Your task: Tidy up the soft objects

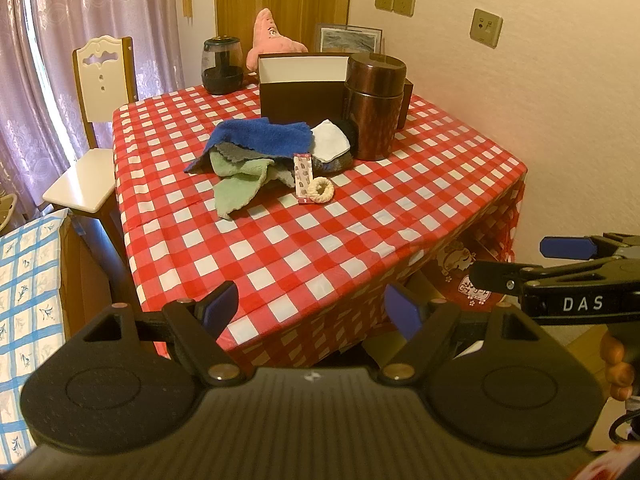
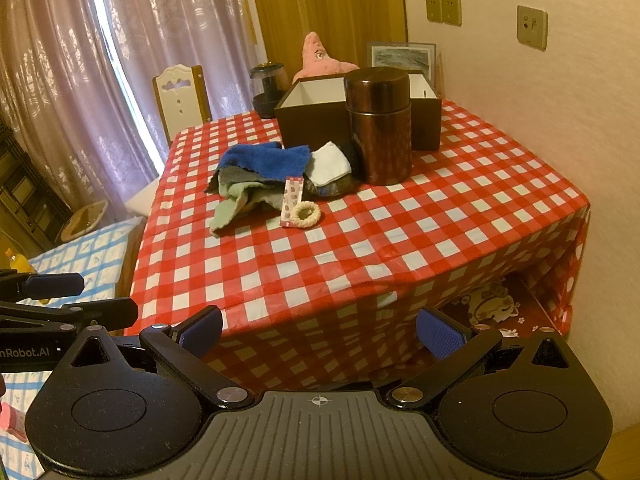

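Observation:
A heap of soft things lies mid-table on the red checked cloth: a blue towel [image 1: 264, 136] [image 2: 266, 159] on top, a grey cloth [image 1: 236, 151], a green cloth [image 1: 236, 184] [image 2: 230, 206], a white cloth [image 1: 330, 142] [image 2: 329, 163] and a dark fuzzy item [image 1: 347, 130]. A cream hair tie [image 1: 320, 190] [image 2: 305, 213] and a small pink packet [image 1: 303, 176] [image 2: 291, 196] lie in front. Behind stands an open dark box [image 1: 300, 88] [image 2: 316, 110]. My left gripper [image 1: 312, 312] and right gripper [image 2: 320, 330] hang open and empty before the table's near edge.
A tall brown canister [image 1: 374, 106] [image 2: 378, 124] stands right of the heap. A dark jar [image 1: 222, 66], a pink plush [image 1: 268, 38] and a framed picture [image 1: 348, 38] sit at the back. A white chair [image 1: 100, 120] is on the left, a wall on the right.

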`<action>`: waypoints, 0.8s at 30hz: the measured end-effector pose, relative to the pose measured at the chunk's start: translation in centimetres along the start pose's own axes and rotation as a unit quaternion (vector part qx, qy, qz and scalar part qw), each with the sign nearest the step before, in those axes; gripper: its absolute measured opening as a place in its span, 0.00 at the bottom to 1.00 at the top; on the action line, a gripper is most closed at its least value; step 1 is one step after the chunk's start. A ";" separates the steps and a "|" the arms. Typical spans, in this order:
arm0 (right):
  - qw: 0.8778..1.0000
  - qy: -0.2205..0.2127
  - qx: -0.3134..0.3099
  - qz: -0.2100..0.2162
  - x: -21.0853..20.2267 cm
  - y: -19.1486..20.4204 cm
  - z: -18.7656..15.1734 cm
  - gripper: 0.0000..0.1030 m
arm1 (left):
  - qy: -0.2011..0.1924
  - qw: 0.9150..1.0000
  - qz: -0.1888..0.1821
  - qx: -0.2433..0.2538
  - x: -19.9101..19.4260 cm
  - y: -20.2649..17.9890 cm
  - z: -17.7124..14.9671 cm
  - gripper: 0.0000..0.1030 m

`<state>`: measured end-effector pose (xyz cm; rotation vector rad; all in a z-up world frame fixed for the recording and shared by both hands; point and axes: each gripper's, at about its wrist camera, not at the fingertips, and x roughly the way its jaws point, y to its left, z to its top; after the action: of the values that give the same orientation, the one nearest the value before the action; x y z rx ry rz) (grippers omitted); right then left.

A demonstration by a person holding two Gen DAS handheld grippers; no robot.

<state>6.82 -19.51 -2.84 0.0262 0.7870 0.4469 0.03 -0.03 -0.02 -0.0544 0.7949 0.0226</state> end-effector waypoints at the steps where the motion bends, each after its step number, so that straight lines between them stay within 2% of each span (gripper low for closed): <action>1: 1.000 0.000 0.000 0.000 0.0 0.0 0.0 1.00 | 0.000 1.000 0.000 0.000 0.0 0.0 0.0 0.77; 8: 1.000 0.002 0.004 0.001 0.2 -0.1 -0.2 1.00 | 0.003 1.000 0.001 0.000 0.8 0.2 -0.4 0.77; 12: 1.000 0.006 0.008 0.002 1.8 -0.3 0.5 1.00 | 0.007 1.000 0.003 -0.002 1.7 0.5 0.0 0.77; 19: 1.000 0.008 0.012 0.007 4.0 -0.4 1.2 1.00 | 0.024 1.000 0.004 -0.007 4.2 2.9 1.3 0.77; 24: 0.999 0.006 0.035 0.031 5.6 -0.6 2.2 1.00 | 0.033 0.999 0.002 -0.004 5.6 4.4 2.3 0.77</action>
<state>12.00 -17.47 -5.24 0.1136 0.8162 0.4776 5.35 4.51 -2.59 -0.0620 0.8611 0.0274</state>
